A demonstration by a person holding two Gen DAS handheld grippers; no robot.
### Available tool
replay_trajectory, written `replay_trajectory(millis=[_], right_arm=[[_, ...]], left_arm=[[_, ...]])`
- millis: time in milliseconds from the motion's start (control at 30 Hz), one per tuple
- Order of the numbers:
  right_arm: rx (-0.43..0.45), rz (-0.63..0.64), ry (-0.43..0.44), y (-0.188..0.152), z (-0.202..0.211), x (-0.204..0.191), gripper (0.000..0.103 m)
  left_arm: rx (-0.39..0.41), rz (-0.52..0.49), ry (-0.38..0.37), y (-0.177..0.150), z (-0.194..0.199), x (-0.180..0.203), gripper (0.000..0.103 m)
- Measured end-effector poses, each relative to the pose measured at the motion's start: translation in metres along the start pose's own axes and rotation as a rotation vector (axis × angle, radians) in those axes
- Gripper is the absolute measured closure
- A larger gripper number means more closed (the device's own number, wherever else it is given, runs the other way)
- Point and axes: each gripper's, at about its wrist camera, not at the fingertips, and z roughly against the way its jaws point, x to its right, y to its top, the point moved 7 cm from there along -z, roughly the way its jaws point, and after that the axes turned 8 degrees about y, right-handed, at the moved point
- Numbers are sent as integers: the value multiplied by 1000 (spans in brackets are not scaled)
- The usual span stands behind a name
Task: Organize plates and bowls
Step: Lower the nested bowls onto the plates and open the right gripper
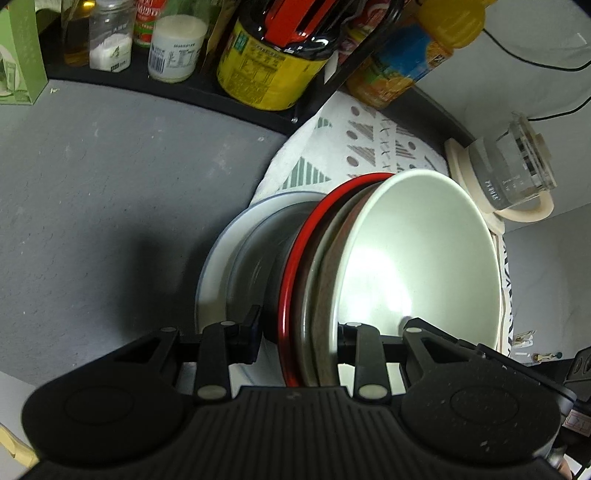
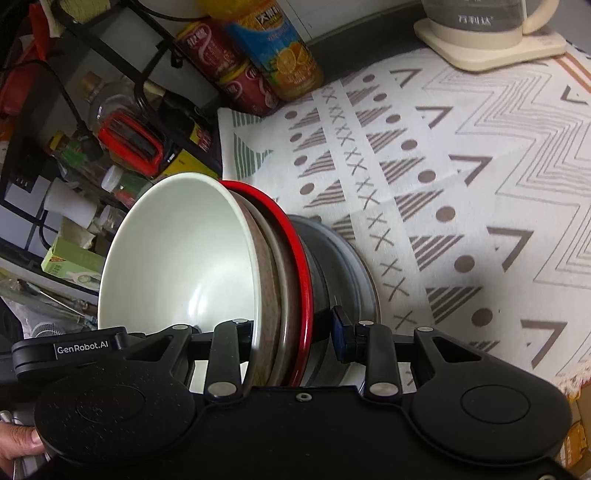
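- Spread under everything on the right: patterned cloth [image 2: 461,177], with bare grey countertop [image 1: 110,192] on the left.
- Held between the 2 grippers, rims on edge to both cameras: 1 nested stack of dishes, reaching from the cloth's edge out over the grey countertop; cannot tell whether raised or resting.
- Innermost and widest in view: white bowl [image 1: 417,254], hollow turned toward the left gripper's right finger.
- Nested outside it: brown-speckled bowl [image 2: 275,291], then red-rimmed plate [image 1: 291,295], then grey bowl [image 1: 255,266], then pale blue-edged plate [image 1: 218,273] at the outer end.
- Left gripper [image 1: 295,336]: fingers spread wide, straddling white bowl, speckled bowl and red rim; left pad just clear of the red plate's back, so gripping cannot be confirmed.
- Right gripper [image 2: 291,332]: same straddle from the opposite side, blue pad [image 2: 341,332] just beside the red rim with a small gap showing; clamped or loose, cannot tell.
- Deciding relation: stack axis crosswise to both finger pairs, rims in the gap, both grippers equally near; likely a 2-handed carry or set-down.
- Behind: condiment rack [image 1: 184,85], orange juice bottle [image 2: 280,48], kettle [image 2: 480,26].
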Motion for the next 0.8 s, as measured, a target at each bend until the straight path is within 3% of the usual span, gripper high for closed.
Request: replay_trajectory(millis=[500,633,800], right_arm=[[10,-56,-43,-12,-11,6,70],[38,-40,-52,-11,-9,1,64],[80,-4,-59,-8,0,-11,49]], left_arm=[[-61,-55,-30,2,-16,-8,73],[-55,-112,-25,5,-15,-4,68],[-40,-169,-27,9,-8,0,58]])
